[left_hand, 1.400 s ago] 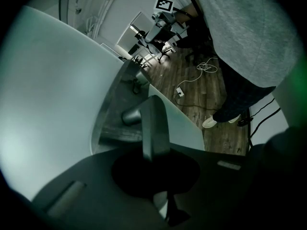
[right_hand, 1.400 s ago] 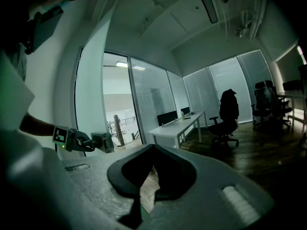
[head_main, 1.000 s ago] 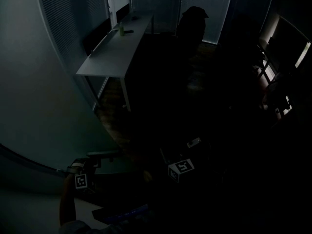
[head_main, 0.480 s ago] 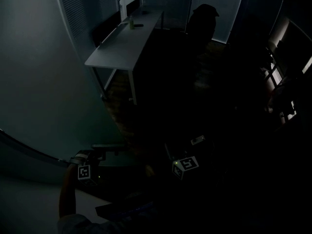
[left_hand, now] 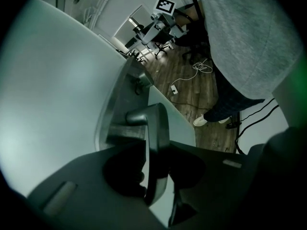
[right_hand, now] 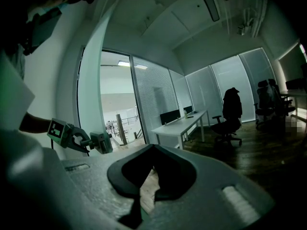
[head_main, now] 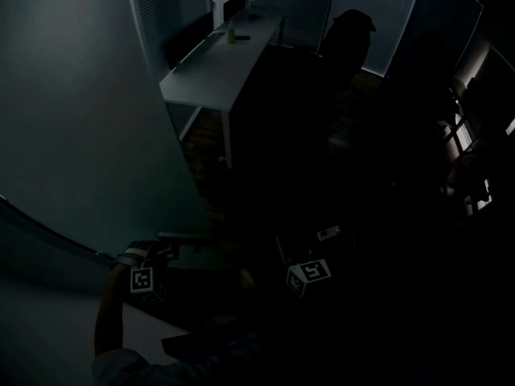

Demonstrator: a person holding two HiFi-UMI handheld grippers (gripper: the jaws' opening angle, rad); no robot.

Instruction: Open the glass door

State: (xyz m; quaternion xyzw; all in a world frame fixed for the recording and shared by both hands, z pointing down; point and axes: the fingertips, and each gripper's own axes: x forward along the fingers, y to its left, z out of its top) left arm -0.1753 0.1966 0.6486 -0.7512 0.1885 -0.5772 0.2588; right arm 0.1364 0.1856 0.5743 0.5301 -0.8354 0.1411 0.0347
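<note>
Swung further round than a second ago: the glass door (head_main: 72,119) fills more of the head view's left side. Left gripper (left_hand: 158,191) sits at the door's lever handle (left_hand: 154,128). Its jaws have just been opening, and the handle stands between them unclamped. Right gripper (right_hand: 144,200) is idle, jaws nearly together, nothing in them. Step, as judged: letting go after the pull. Next move: back the left gripper off the lever without snagging it.

Frosted glass door (left_hand: 53,104) stands ajar, grey lever handle (left_hand: 156,128) attached.
</note>
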